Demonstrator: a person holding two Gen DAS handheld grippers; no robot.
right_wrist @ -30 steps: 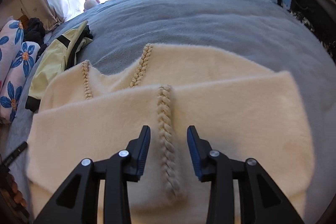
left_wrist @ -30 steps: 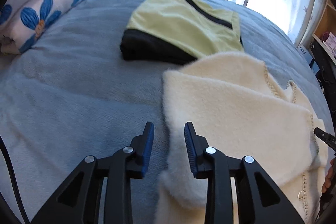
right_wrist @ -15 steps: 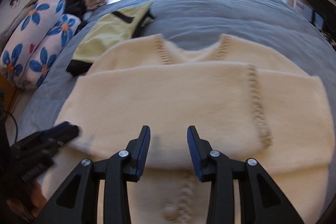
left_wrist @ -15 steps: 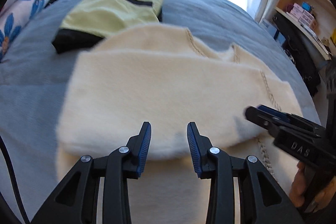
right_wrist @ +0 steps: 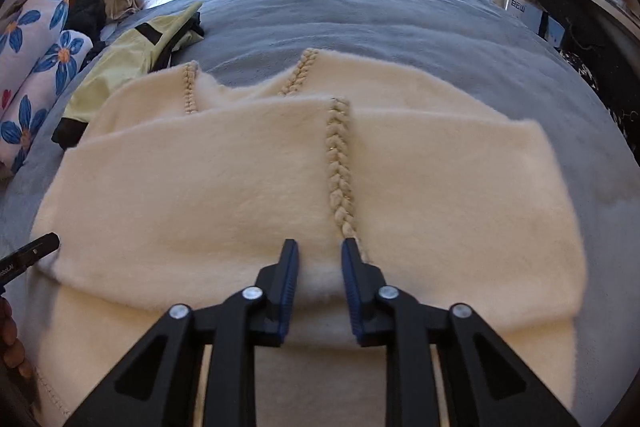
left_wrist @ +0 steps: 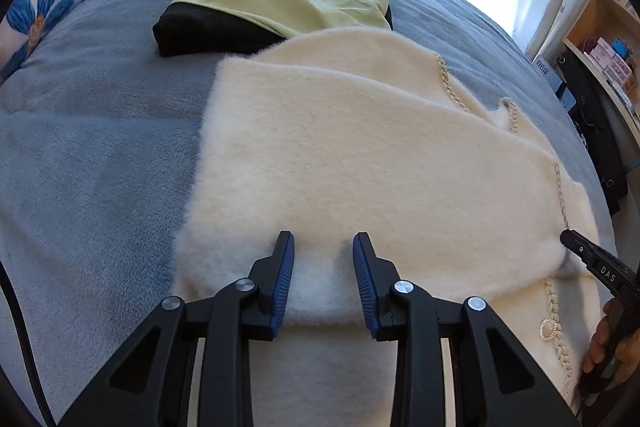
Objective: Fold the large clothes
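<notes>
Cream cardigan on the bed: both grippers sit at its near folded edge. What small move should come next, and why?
Probably close both on that edge. The left gripper and right gripper are open, each straddling the near fold of the cream cardigan, which lies folded across itself on the grey blanket. Gripping there would let the next fold be lifted away from the person.

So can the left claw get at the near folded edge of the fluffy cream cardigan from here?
Probably yes: the left claw is open right over the fluffy cream cardigan fold's near edge, with nothing between them.

Right claw parted over folded cream sweater, beside braided trim; grey blanket beneath.
</notes>
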